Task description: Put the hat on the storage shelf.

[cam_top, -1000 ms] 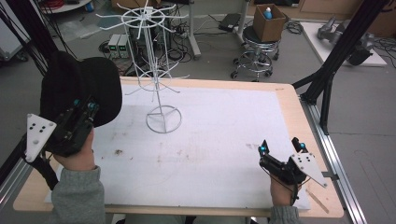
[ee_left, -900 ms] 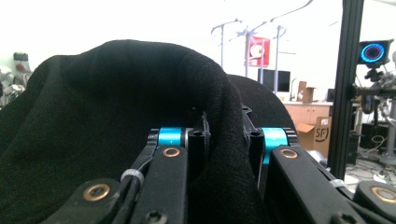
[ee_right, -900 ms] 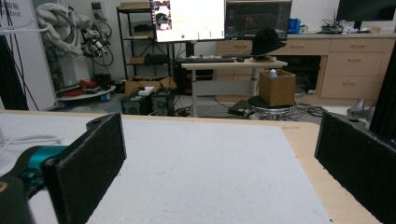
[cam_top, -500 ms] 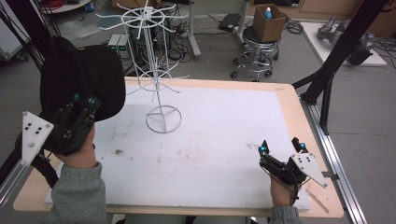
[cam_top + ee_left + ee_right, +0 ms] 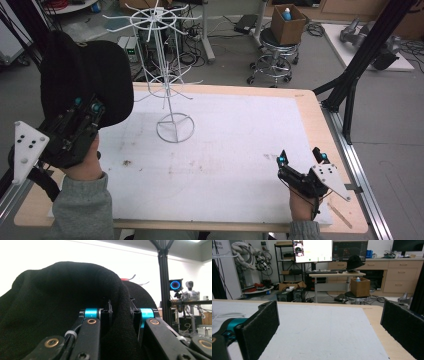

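Even overhead room light falls on the white table (image 5: 235, 150), casting only faint, soft shadows. Seen from the left gripper, the black hat (image 5: 62, 305) reads as near-featureless dark against a blown-out white background. All three frames are soft and low in detail.

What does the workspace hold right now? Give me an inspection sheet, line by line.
Surface: wooden table under a white mat, smudged.
Job's things: black hat raised at left; white wire rack standing on the mat.
Clutter: nothing seen.
Grippers: left gripper clamped on the hat's fabric; right gripper open, low over the mat's right corner.
Cables: a tangle on the floor beyond the table.
Surroundings: stool carrying a cardboard box; desks, monitors.
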### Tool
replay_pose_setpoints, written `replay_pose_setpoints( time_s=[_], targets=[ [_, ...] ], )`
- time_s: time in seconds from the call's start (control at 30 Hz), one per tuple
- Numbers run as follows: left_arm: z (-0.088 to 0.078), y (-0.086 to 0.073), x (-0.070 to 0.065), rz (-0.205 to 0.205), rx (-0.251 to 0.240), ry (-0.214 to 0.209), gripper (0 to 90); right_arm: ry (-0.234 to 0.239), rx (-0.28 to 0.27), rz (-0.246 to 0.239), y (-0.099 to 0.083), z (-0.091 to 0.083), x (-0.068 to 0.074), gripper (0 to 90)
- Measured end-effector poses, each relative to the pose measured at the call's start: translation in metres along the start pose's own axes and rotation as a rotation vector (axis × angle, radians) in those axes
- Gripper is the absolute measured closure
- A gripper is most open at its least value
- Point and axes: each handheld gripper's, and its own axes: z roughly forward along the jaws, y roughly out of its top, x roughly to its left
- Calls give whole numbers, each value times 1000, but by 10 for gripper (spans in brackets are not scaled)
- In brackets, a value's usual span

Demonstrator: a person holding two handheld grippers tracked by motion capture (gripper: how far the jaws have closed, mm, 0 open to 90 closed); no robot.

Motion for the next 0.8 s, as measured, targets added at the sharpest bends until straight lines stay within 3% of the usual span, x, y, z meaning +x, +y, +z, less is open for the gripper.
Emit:
replay_pose_setpoints(
  time_s=[0.2,0.8],
  targets=[
    [0,6,-3,17,-40,-36,780,-1,-1,0,0,0,0,9],
    [15,9,-4,48,-84,-107,779,2,1,0,0,0,0,9]
  ],
)
